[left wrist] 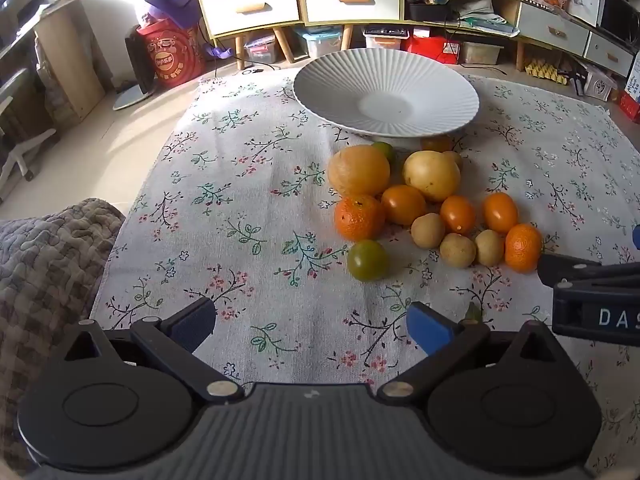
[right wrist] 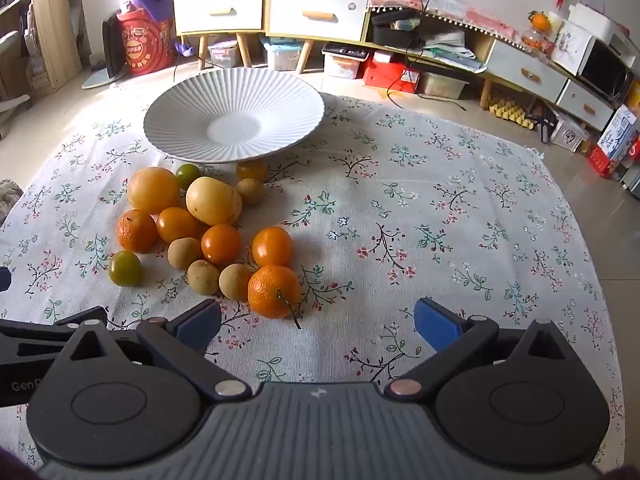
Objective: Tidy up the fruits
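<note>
A pile of fruit lies on the floral cloth in front of an empty white ribbed plate. It has two large yellow fruits, mandarins, orange tomatoes, small brown fruits and a green tomato. My left gripper is open and empty, just short of the green tomato. My right gripper is open and empty, with the stemmed mandarin just ahead of its left finger.
The floral cloth covers the table. A quilted grey blanket lies at the left edge. The right gripper's body shows at the right of the left wrist view. Cabinets and storage boxes stand behind the table.
</note>
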